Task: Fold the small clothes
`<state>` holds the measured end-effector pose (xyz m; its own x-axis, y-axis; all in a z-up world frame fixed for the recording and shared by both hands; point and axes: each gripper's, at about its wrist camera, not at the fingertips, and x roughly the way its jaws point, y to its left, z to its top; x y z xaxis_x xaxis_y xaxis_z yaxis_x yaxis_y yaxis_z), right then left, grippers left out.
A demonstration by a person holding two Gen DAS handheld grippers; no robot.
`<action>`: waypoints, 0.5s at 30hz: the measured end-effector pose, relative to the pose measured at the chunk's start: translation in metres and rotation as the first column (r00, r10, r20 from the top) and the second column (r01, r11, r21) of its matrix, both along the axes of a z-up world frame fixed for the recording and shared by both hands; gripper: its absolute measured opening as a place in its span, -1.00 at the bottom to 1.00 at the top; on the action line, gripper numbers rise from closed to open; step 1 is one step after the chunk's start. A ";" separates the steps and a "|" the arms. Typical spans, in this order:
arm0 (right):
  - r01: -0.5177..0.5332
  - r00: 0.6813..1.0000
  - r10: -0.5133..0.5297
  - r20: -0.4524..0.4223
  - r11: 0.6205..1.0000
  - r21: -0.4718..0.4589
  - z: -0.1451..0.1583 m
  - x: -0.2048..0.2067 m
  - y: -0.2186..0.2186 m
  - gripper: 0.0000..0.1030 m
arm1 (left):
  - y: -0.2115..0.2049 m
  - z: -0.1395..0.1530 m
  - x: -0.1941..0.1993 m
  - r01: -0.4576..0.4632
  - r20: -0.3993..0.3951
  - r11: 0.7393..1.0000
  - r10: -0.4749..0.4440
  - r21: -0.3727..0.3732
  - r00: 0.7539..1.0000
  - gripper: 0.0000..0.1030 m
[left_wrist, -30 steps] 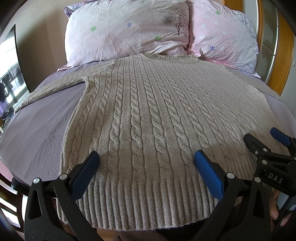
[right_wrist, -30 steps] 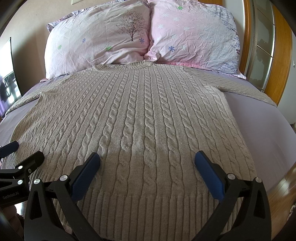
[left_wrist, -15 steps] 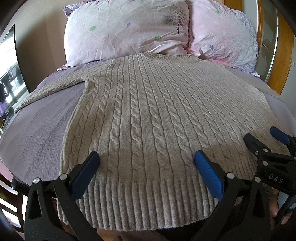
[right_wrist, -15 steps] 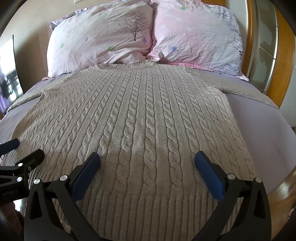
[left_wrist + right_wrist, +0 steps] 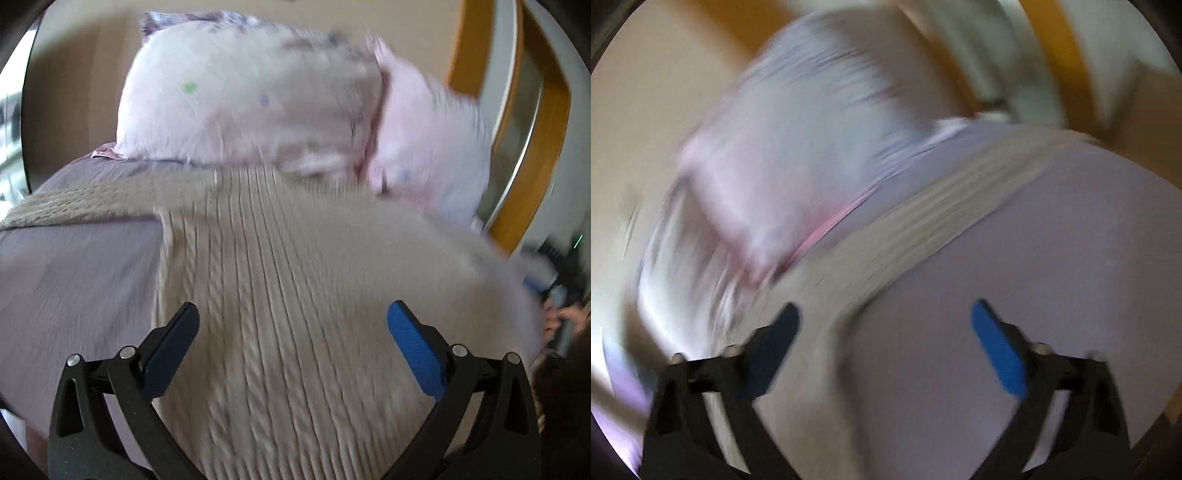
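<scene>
A beige cable-knit sweater (image 5: 295, 295) lies flat on the lilac bed sheet (image 5: 74, 280), neck toward the pillows, its left sleeve (image 5: 92, 203) stretched out to the left. My left gripper (image 5: 293, 328) is open and empty above the sweater's left half. My right gripper (image 5: 886, 325) is open and empty over the sweater's right sleeve (image 5: 942, 221) and the bare sheet (image 5: 1052, 295). Both views are motion-blurred. A blue tip of the right gripper (image 5: 535, 284) shows at the right edge of the left wrist view.
Two pink floral pillows (image 5: 251, 103) lean at the head of the bed, blurred in the right wrist view (image 5: 812, 140). A wooden-framed panel (image 5: 532, 122) stands at the right. The person's hand (image 5: 565, 321) is at the right edge.
Both grippers have moved forward over the sweater and apart, the left one toward the left side, the right one swinging fast toward the right sleeve. Both stay open.
</scene>
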<state>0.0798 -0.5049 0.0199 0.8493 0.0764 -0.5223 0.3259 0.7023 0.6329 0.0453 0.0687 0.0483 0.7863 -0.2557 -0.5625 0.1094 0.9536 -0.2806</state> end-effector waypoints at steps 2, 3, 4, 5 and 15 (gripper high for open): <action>0.154 0.987 -0.148 -0.057 0.983 0.104 -0.010 0.023 -0.068 0.34 | 0.024 0.003 0.019 -0.002 0.000 0.995 0.002 -0.102 1.000 0.97; 0.194 0.980 -0.186 -0.078 0.974 0.119 -0.014 0.029 -0.084 0.32 | 0.037 0.004 0.029 -0.012 -0.004 0.988 0.011 -0.151 1.000 0.97; 0.261 0.962 -0.246 -0.115 0.954 0.150 -0.022 0.039 -0.112 0.29 | 0.046 0.003 0.035 -0.028 -0.006 0.983 0.028 -0.181 1.000 0.97; 0.301 0.950 -0.279 -0.142 0.938 0.170 -0.029 0.046 -0.128 0.21 | 0.058 0.003 0.041 -0.058 -0.009 0.977 0.058 -0.205 0.998 0.97; 0.414 0.910 -0.392 -0.131 0.858 0.304 -0.068 0.075 -0.186 -0.82 | 0.159 -0.002 0.074 -0.380 -0.143 0.889 0.354 -0.254 0.924 0.97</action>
